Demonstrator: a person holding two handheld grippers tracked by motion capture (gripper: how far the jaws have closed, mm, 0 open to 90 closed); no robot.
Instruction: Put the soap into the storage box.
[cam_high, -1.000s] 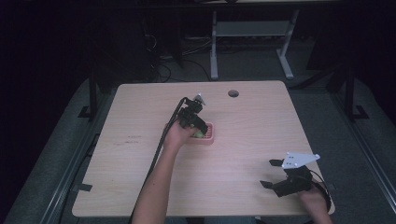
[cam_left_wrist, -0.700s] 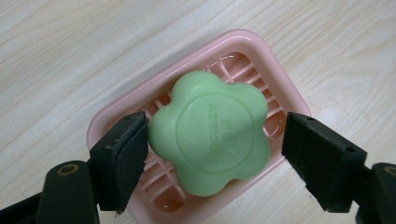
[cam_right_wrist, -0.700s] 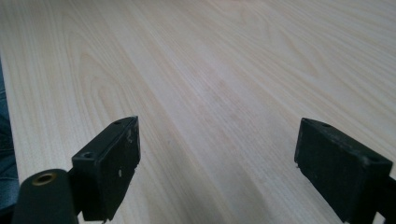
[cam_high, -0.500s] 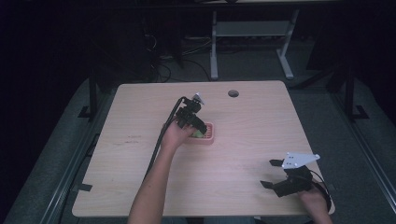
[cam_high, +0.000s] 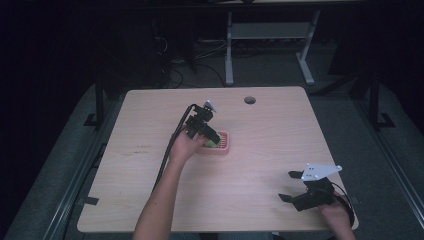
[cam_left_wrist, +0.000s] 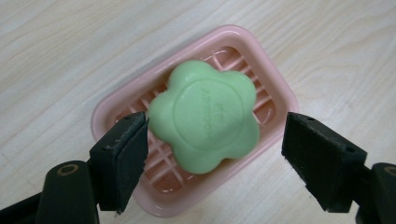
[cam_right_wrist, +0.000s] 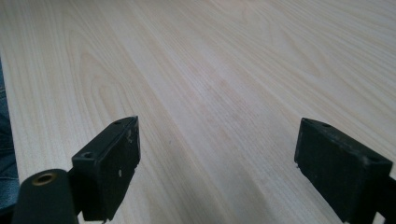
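Your left gripper (cam_left_wrist: 215, 154) hovers with spread jaws on both sides of the green soap (cam_left_wrist: 205, 119), which lies in the pink dish (cam_left_wrist: 285, 88), ready to pinch or just released. Your right gripper (cam_right_wrist: 217, 163) rests aside over bare table (cam_right_wrist: 224, 70), jaws spread too, holding nothing.

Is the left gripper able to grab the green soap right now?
Probably yes. The left gripper hangs open right over the green soap in the pink dish, one jaw on each side, nothing in between.

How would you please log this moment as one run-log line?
left hand-held gripper: open, jaws astride green soap | soap: in pink dish | right hand-held gripper: open over table
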